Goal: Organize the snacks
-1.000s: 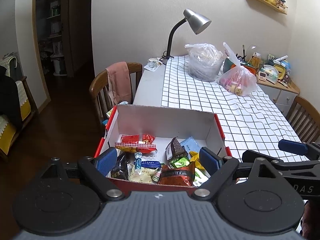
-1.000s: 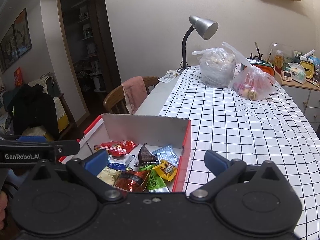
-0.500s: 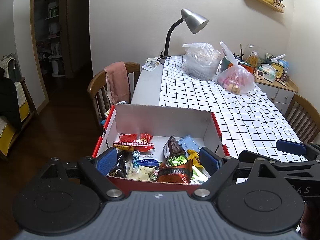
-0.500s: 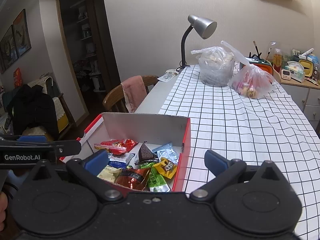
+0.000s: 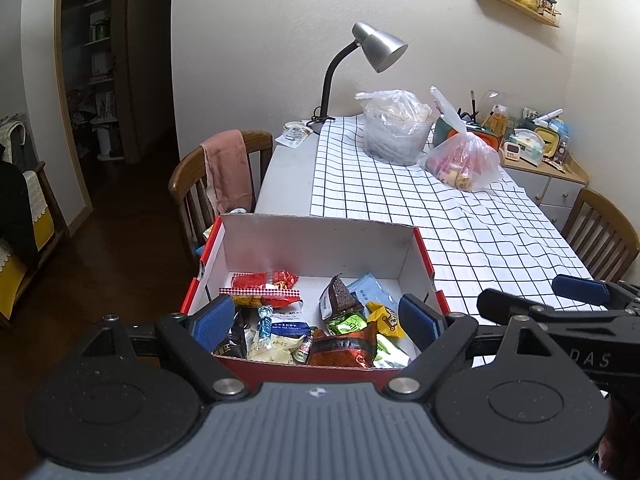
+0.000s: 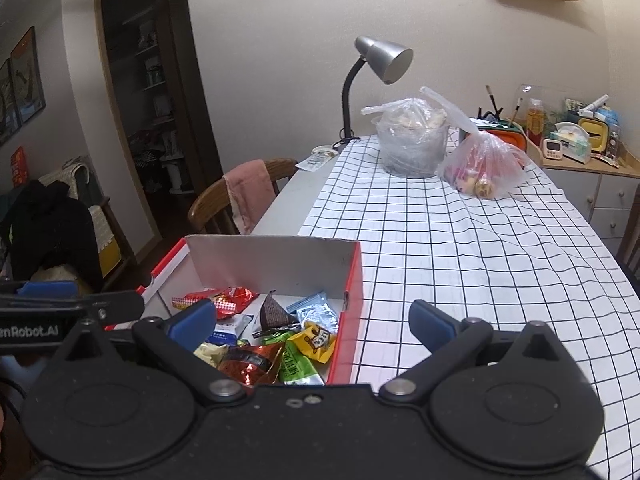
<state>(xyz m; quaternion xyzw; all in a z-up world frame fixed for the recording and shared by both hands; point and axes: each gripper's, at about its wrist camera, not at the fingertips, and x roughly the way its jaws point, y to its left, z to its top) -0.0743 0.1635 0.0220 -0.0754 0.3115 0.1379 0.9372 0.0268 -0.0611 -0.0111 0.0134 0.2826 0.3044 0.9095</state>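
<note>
A red box with a white inside sits at the near left of the table and holds several snack packets: a red one, a dark triangular one, a yellow one, a green one, a shiny red-brown one. My left gripper is open and empty above the box's near edge. My right gripper is open and empty, straddling the box's right wall.
A checked tablecloth covers the table. At the far end stand a clear plastic bag, a pinkish bag of snacks and a grey desk lamp. A chair with a pink cloth stands on the left. A cluttered side cabinet is at the right.
Both grippers have drawn back and risen slightly from the box. Both stay open and empty. The snacks have not moved.
</note>
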